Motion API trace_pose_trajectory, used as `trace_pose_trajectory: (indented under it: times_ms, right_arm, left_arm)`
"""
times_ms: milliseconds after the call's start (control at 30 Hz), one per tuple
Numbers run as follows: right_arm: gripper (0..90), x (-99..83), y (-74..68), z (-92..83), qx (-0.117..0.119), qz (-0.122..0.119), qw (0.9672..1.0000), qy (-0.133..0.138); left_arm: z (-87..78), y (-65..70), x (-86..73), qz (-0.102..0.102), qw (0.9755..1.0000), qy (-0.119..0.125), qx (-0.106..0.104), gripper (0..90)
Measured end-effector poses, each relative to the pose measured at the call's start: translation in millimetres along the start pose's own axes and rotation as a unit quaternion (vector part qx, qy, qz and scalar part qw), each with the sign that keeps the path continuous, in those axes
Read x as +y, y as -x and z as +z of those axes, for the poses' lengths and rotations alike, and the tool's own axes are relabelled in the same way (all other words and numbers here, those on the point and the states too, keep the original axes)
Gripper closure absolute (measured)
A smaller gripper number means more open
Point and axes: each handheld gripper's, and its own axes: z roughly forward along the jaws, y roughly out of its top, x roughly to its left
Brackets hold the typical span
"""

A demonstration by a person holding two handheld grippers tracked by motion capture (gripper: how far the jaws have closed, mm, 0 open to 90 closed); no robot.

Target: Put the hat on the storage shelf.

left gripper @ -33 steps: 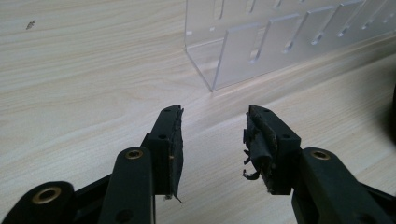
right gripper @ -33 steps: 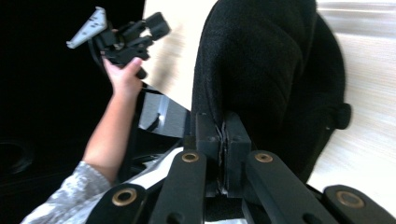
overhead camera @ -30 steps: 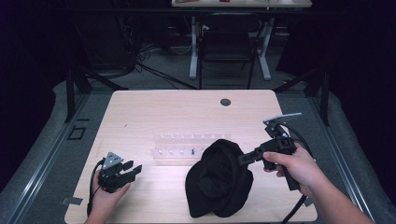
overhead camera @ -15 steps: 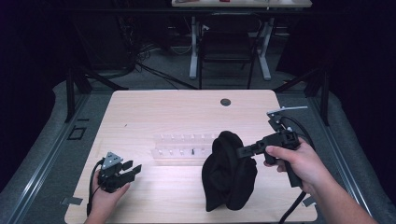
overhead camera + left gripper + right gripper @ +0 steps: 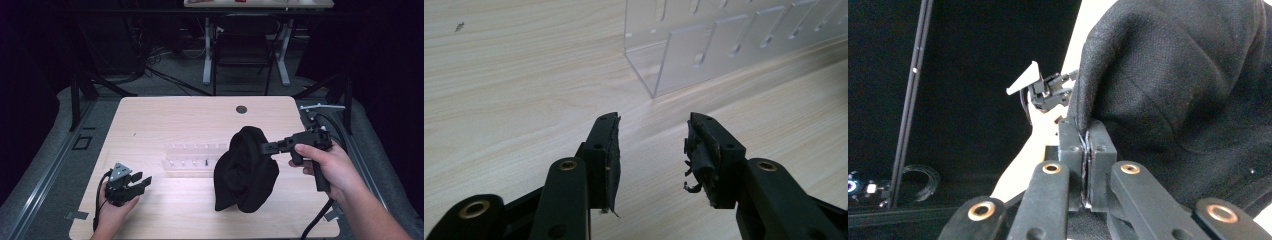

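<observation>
- Near left: our left gripper (image 5: 137,183) sits low at the table's near-left corner, our hand wrapped around it, grey three-cornered plate on top.
- Its jaws are spread apart with nothing between them; in the left gripper view (image 5: 651,150) we see bare wood in the gap, worn black pads on both jaws.
- Cable from it loops round the near side of our left hand (image 5: 114,207).
- Near right: our right hand (image 5: 330,167) comes in from the bottom right corner, holding the right gripper (image 5: 265,148) roughly level, pointing left, up off the table.
- Its jaws are pressed together on a fold of the black cloth (image 5: 246,170); right gripper view (image 5: 1087,150) shows a thin edge of fabric pinched between the pads, the bulk of the cloth (image 5: 1188,80) bunched just beyond and to the right.
- The cloth hangs from that pinch, right of centre on the table (image 5: 170,120); its lower end reaches down at the near side, we cannot tell if it touches the wood.
- Middle: clear plastic rack (image 5: 192,156) lies left of the cloth, its right end hidden behind the cloth; in the left gripper view the rack (image 5: 724,45) stands just beyond the jaws.
- Far: a small dark round disc (image 5: 241,109) in the tabletop near the far edge, well apart from the rest.
</observation>
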Motion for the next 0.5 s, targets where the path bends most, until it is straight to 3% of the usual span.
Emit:
trace_pose_trajectory:
  times_ms: [500]
  right_arm:
    - [88.3, 21.1, -10.6, -11.8, 0.032, -0.009, 0.9981, 0.052]
  left_arm:
    - [2.8, -0.9, -1.2, -0.004, 1.0, -0.003, 0.001, 51.0]
